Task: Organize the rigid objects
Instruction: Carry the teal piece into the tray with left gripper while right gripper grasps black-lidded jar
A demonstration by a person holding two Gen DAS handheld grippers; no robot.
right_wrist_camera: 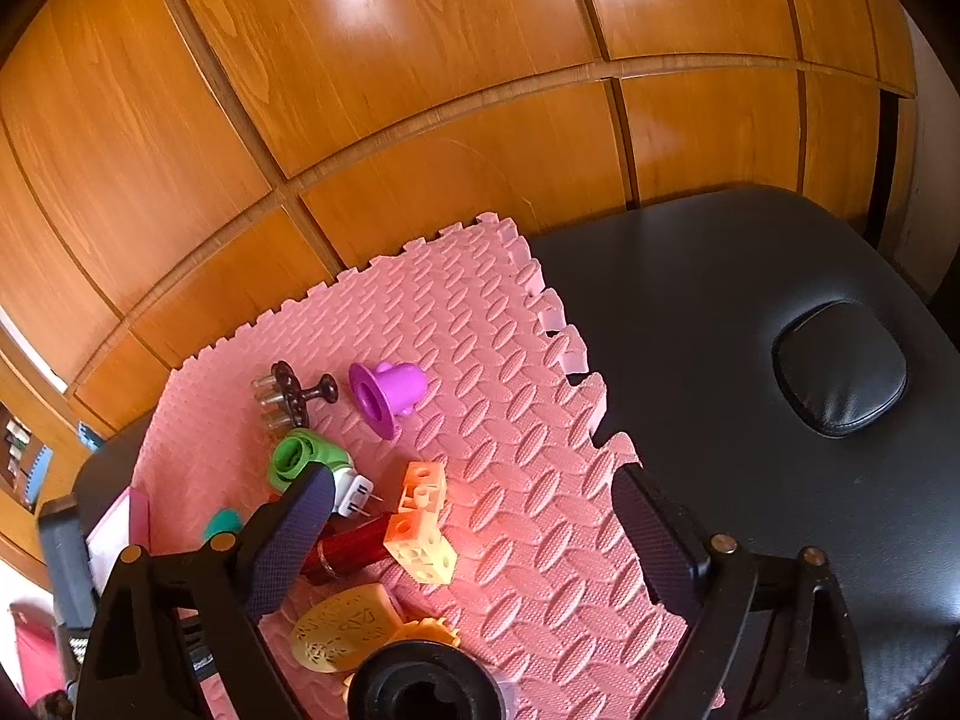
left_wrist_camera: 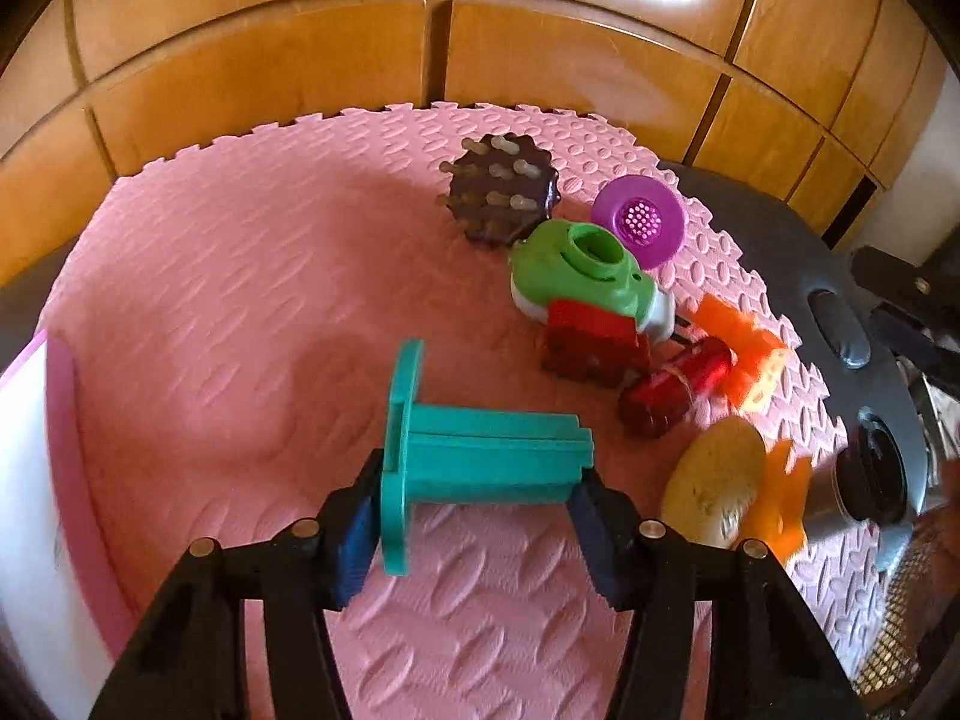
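Teal spool (left_wrist_camera: 480, 456) pinched endwise between the left gripper (left_wrist_camera: 474, 531) fingers could pivot out — right gripper (right_wrist_camera: 474, 540) gapes, unladen.

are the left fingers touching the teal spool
Touching. The left wrist view shows the left gripper with both blue fingers pressed against the teal spool, one at its flange, one at the shaft end.

A pink foam mat (right_wrist_camera: 516, 420) of interlocking tiles is laid over a black padded table (right_wrist_camera: 750, 324), seen across the lower centre of both views. An oval padded plug (right_wrist_camera: 840, 366) is set into the table at the right of the right wrist view. Wooden panelling (right_wrist_camera: 420, 60) fills the upper frame.
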